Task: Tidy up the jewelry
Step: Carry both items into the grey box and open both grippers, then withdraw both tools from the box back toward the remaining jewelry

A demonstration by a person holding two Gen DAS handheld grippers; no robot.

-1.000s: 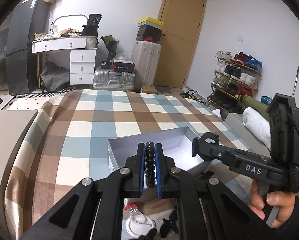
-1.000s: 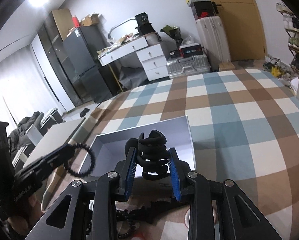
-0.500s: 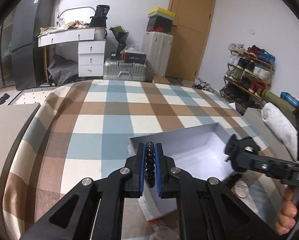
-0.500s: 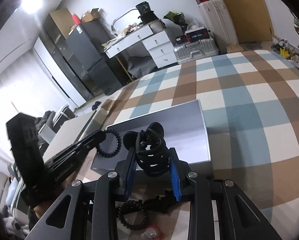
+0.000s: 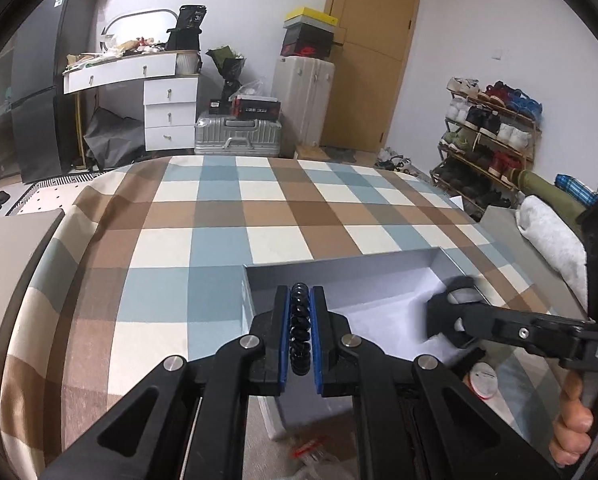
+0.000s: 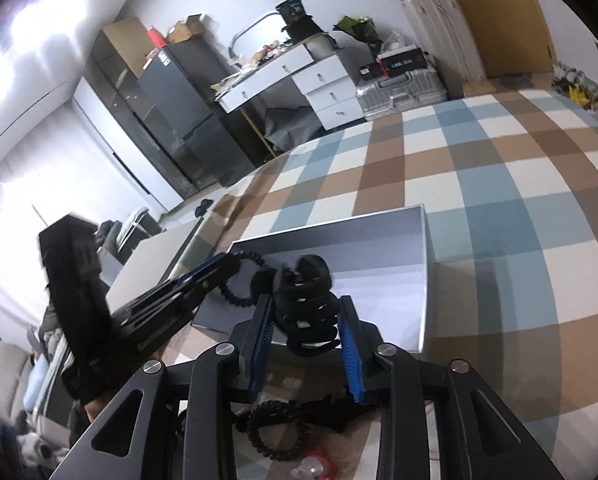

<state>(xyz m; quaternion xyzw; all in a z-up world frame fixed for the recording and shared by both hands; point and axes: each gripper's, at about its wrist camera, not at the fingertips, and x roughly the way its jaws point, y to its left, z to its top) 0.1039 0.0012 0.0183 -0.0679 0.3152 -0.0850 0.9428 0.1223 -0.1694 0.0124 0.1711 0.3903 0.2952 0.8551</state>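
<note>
A shallow grey-white box sits open on the checked tablecloth; it also shows in the right wrist view. My left gripper is shut on a black beaded bracelet and holds it over the box's near left corner. In the right wrist view the bracelet hangs from the left gripper over the box. My right gripper is shut on a black coiled hair clip above the box's near side. It enters the left wrist view from the right, blurred.
More black jewelry, a beaded bracelet among it, lies on the table under my right gripper. A small round white container and a red-and-clear packet lie near the box. A grey sofa edge borders the table's left.
Both grippers moved forward over the box. The left one carried the bracelet toward the box's left corner. The right one swung in with the hair clip.
</note>
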